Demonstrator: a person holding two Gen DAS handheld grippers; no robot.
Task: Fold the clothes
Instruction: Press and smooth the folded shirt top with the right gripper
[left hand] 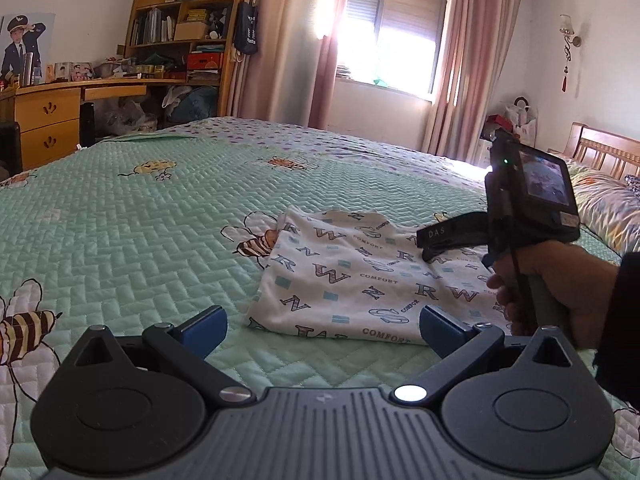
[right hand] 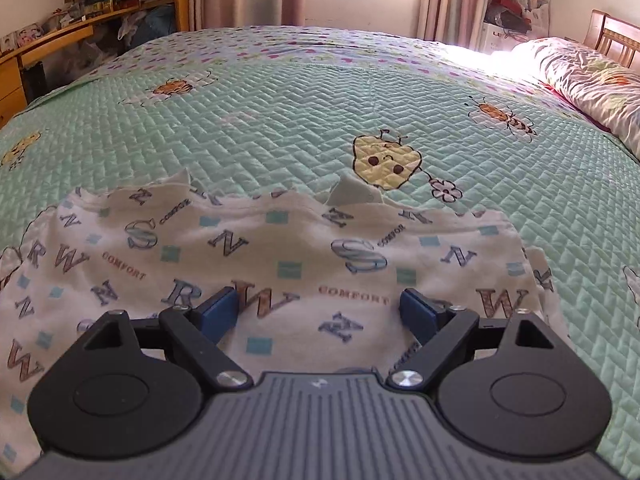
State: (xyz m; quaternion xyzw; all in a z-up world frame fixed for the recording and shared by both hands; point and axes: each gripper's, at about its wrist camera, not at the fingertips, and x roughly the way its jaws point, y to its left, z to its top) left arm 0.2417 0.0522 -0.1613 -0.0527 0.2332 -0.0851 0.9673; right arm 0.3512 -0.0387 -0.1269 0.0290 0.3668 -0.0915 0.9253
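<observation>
While both grippers' jaws gape, folded garment lies on bedspread.

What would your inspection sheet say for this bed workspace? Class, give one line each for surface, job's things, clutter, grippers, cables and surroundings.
Surface: green quilted bedspread with bee prints, lying flat.
Job's things: white letter-print garment, folded and flat on the bedspread, far edge slightly rumpled.
Clutter: rolled floral quilt along the bed's right side.
Grippers: left gripper open, at the garment's near edge, holding nothing; right gripper open, over the garment, holding nothing.
Cables: thin black cable down the right gripper's handle.
Surroundings: wooden desk and bookshelf, pink curtains, bright window, wooden headboard.
</observation>
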